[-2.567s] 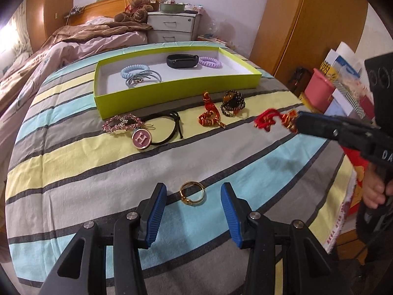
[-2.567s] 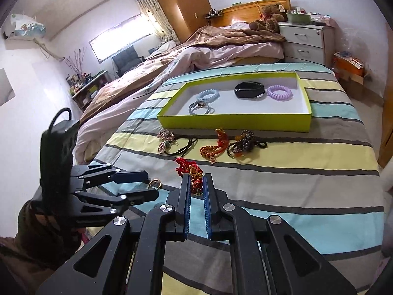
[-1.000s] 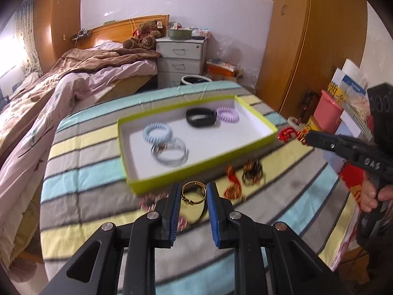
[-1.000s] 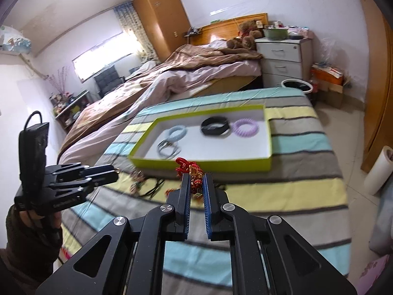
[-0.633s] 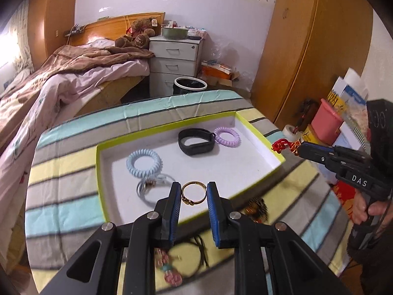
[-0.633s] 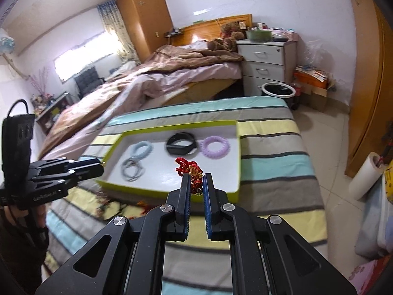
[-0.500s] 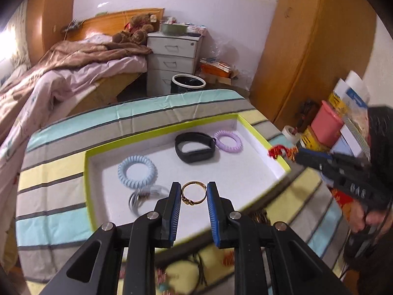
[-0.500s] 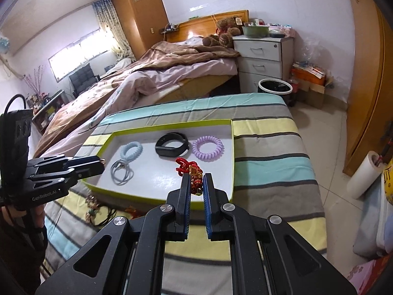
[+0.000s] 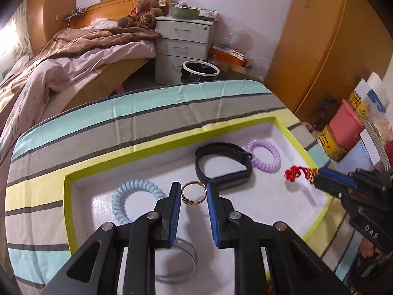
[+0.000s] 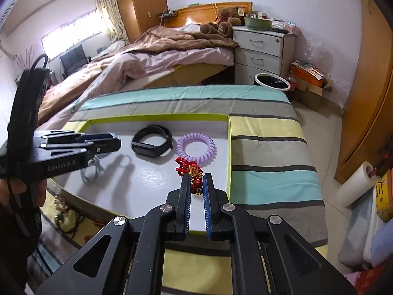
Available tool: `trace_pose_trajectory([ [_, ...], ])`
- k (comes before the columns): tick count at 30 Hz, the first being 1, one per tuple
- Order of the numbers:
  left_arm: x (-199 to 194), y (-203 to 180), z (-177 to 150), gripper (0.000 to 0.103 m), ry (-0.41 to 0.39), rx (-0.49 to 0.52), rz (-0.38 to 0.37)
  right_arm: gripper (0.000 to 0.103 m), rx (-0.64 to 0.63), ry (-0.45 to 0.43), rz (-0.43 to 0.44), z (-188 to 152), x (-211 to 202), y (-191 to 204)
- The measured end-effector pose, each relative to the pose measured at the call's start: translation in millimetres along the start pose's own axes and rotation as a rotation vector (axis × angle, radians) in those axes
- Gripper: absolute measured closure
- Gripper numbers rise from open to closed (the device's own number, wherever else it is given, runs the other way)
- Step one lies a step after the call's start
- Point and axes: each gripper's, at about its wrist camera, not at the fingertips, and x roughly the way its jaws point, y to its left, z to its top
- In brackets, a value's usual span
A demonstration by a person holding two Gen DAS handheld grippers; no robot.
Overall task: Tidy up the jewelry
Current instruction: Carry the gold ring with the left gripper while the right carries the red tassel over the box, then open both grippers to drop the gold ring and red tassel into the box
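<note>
My left gripper [image 9: 194, 191] is shut on a gold ring [image 9: 193, 193] and holds it above the white floor of the lime-green tray [image 9: 157, 147]. My right gripper [image 10: 196, 179] is shut on a red cord bracelet with gold charms [image 10: 190, 172] above the tray's right part; it shows in the left wrist view [image 9: 298, 173] too. In the tray lie a blue coil hair tie [image 9: 132, 196], a black band [image 9: 222, 164], a purple coil hair tie [image 9: 264, 156] and a grey hair tie [image 10: 92, 170].
The tray sits on a striped cloth over a table [image 9: 98, 125]. More jewelry lies on the cloth in front of the tray [image 10: 63, 211]. Beyond are a bed [image 9: 61, 61], a white drawer unit [image 9: 183, 41], a bin [image 9: 200, 70] and wooden wardrobes [image 9: 319, 49].
Both grippers have moved forward from the cloth to above the tray, each carrying its piece. The left gripper took hold of the ring earlier on.
</note>
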Motion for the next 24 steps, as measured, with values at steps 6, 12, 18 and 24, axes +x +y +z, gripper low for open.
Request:
trace_pose_trajectory([
  [6, 9.7, 4.3, 1.8, 0.081, 0.012, 0.006, 0.035, 0.093, -0.006, 0.015, -0.012, 0.0, 10.6, -2.1],
  [12, 18.3, 5.4, 1.3, 0.081, 0.034, 0.002, 0.024, 0.093, -0.034, 0.023, -0.044, -0.2, 16.9, 0.8],
  [18, 19.4, 3.6, 1.7, 0.081, 0.037, 0.006, 0.012, 0.093, -0.048, 0.039, -0.05, -0.7, 20.9, 1.2],
  [24, 18.5, 5.0, 1.2, 0.077, 0.037, 0.001, 0.004, 0.093, -0.058, 0.056, -0.058, -0.4, 24.4, 3.3],
])
